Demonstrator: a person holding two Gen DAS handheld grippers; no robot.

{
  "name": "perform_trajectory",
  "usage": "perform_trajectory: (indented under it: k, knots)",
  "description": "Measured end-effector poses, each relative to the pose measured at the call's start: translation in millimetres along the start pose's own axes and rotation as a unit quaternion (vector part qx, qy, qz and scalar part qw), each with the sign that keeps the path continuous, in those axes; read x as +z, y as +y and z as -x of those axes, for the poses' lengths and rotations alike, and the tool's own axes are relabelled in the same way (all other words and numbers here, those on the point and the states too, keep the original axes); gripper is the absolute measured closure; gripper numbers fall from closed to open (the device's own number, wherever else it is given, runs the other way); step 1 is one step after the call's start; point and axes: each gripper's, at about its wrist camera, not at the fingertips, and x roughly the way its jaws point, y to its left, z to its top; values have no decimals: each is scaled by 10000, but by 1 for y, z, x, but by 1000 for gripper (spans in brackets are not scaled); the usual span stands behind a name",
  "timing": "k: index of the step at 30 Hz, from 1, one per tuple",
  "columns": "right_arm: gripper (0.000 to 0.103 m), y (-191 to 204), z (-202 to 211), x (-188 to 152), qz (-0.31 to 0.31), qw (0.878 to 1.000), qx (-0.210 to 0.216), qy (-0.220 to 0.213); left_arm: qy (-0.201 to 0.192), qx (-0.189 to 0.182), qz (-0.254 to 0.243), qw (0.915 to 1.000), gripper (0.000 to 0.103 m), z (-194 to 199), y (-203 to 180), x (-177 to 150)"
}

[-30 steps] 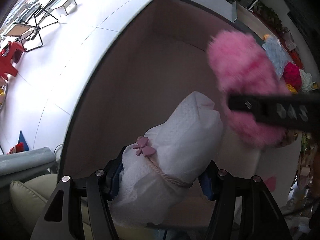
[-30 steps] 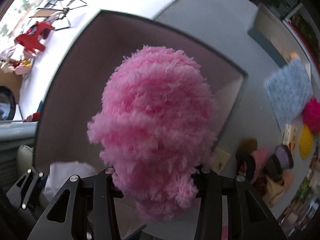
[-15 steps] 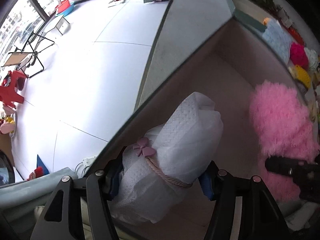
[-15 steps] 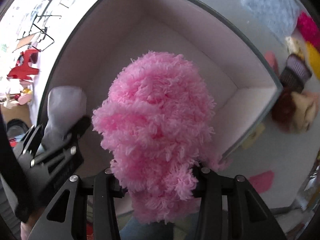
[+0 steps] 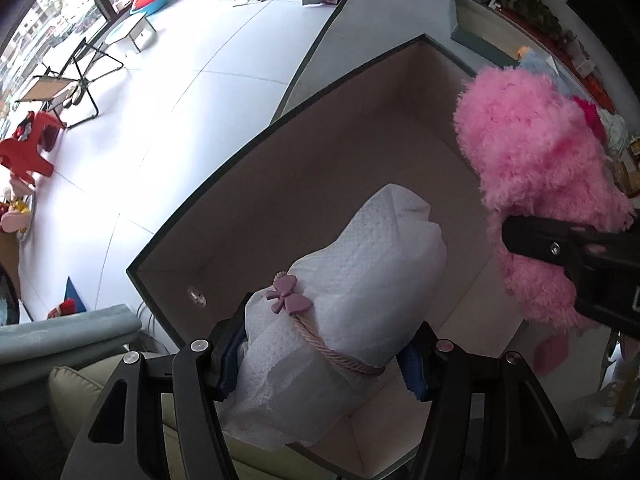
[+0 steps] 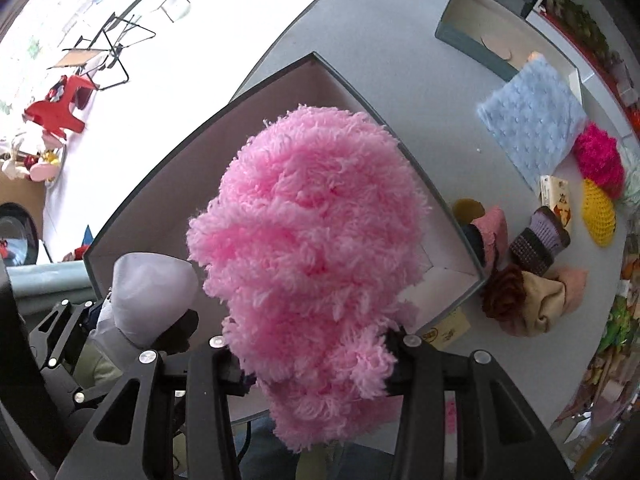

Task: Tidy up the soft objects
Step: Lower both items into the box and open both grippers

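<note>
The white bundle (image 5: 344, 312), tied with a bow cord, sits low centre, pinched by the left gripper (image 5: 324, 360) above the open box (image 5: 200, 200). The right gripper (image 6: 316, 364) clamps the fluffy pink item (image 6: 312, 248), which hides most of the box floor.

A bright home living room. A pale tiled floor (image 5: 168, 92) runs to big windows (image 5: 48, 12) at the far left, with a folding chair (image 5: 68, 84), a red stool (image 5: 28, 152) and toys (image 5: 14, 212) beside them. Near left is a sofa cushion (image 5: 76, 388); right, a table (image 6: 384, 28) bears knitted hats (image 6: 540, 236).
</note>
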Motion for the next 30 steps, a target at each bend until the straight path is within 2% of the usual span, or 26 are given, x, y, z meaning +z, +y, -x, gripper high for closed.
perform_trajectory:
  k: [4,10,30]
  knots:
    - [55,15,1,10,76,10000,-15,49,-15,38,84,10000,39,6,15,1]
    - [55,3,-1,6,74,9999,-59,68,21,28,141,9999,39,3,11,1]
    - [55,4,0,7,26,9999,-99,78,36,76,131,9999,39,-2,17,-3]
